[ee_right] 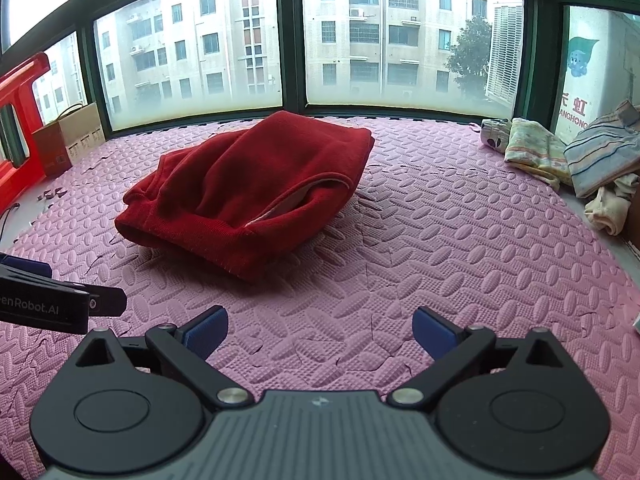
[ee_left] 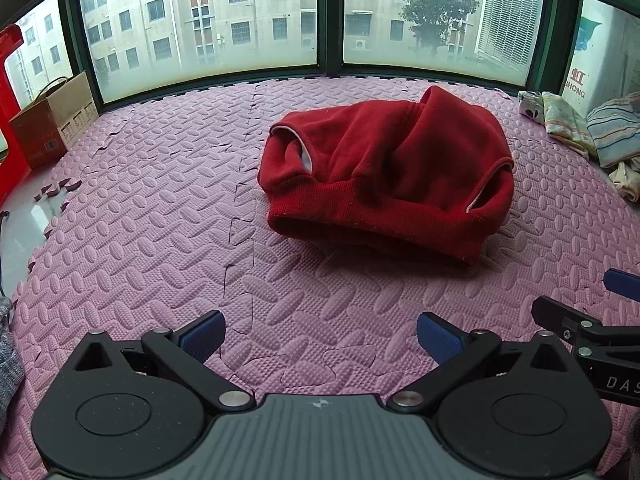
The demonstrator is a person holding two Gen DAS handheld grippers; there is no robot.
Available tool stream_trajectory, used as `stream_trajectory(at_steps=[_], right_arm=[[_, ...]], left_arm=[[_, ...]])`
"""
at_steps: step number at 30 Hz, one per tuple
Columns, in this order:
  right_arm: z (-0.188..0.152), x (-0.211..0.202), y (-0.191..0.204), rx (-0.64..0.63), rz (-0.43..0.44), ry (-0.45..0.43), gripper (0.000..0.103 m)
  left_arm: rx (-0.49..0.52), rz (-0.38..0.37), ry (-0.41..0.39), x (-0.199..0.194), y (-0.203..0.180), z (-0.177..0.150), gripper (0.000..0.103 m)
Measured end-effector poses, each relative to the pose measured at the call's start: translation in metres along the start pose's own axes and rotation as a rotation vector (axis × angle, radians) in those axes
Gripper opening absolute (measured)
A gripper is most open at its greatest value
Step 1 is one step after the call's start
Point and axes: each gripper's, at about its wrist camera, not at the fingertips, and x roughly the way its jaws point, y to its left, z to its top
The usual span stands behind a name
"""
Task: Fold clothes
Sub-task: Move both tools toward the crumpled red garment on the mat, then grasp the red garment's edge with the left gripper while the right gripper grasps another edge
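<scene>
Two grippers: I have the left gripper [ee_left: 320,336] and the right gripper [ee_right: 320,332] both low over the pink foam mat [ee_left: 160,220], side by side, short of the sweater.
Left fingers: spread wide apart, nothing between them.
Right fingers: also wide apart and empty.
Sweater: the red sweater [ee_left: 384,168] lies bunched on the mat, ahead of both grippers and well apart from them; its ribbed hem [ee_left: 372,216] faces me, and pale lining shows at the openings on either side.
Beyond the sweater: the window [ee_left: 328,12] runs along the far edge of the mat.
Left of the sweater: a cardboard box [ee_left: 52,120] sits near the window, well apart from it.
Right of the sweater: a heap of other clothes [ee_left: 592,128] lies at the mat's edge, also apart.
Stage: I judge folding has not begun on this piece; it needs spreading flat first.
Risk, layers: the hem is doubled, so a pinch there could catch both layers or only the top one, and the body would lift as a lump.
Risk, mat: the foam tiles show loose seams [ee_left: 244,208]; fingers coming in too low could snag a tile edge.
Risk, grippers: they sit close together, so reaching for one corner could knock them.
</scene>
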Motion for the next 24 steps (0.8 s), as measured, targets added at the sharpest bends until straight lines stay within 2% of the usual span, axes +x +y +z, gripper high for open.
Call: stream_trajectory(at_steps=[12, 20, 24], right_arm=[[0.018, 0.020, 0.005, -0.040, 0.001, 0.016, 0.103], [0.038, 0.033, -0.001, -0.029, 0.024, 0.013, 0.102], [0.050, 0.041, -0.006, -0.005, 0.040, 0.018, 0.098]], left_arm=[[-0.008, -0.011, 0.026, 0.017, 0.006, 0.016, 0.103], [-0.015, 0.005, -0.025, 0.021, 0.019, 0.048, 0.103], [-0.048, -0.004, -0.046, 0.027, 0.030, 0.069, 0.103]])
